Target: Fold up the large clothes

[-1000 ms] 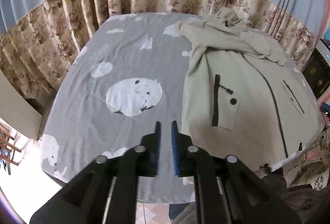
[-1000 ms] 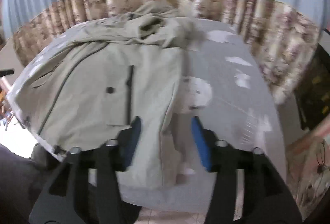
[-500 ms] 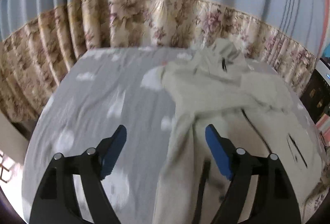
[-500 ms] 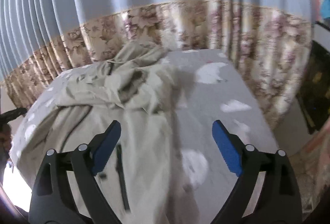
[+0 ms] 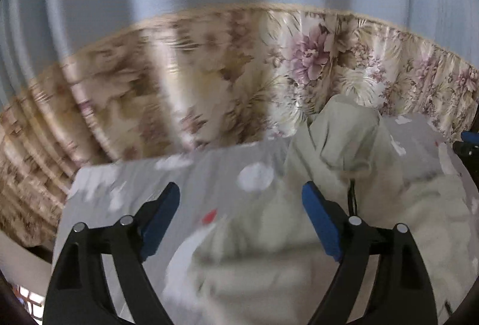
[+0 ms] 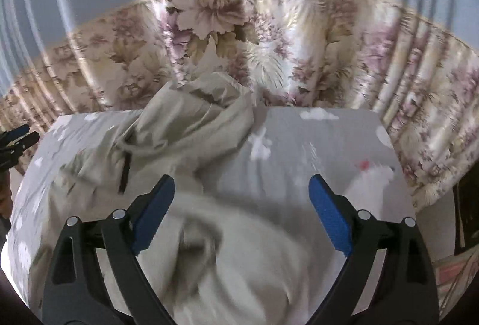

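Note:
A large beige hooded jacket (image 5: 344, 205) lies spread on the grey bed sheet (image 5: 143, 181), its hood bunched near the far edge. It also shows in the right wrist view (image 6: 185, 133), with a black zip on it. My left gripper (image 5: 241, 196) is open and empty, low over the jacket's left shoulder area. My right gripper (image 6: 242, 190) is open and empty, low over the jacket's right side. The right gripper's tip (image 5: 467, 142) shows at the left wrist view's right edge. The near parts are blurred.
A floral curtain (image 5: 209, 79) with plain blue cloth above hangs just behind the bed's far edge. The grey sheet (image 6: 323, 151) has white cartoon prints. The bed's right edge (image 6: 401, 175) drops off beside the curtain.
Both grippers have opened wide and moved forward over the jacket toward its hood end and the curtain. The left was shut one second ago.

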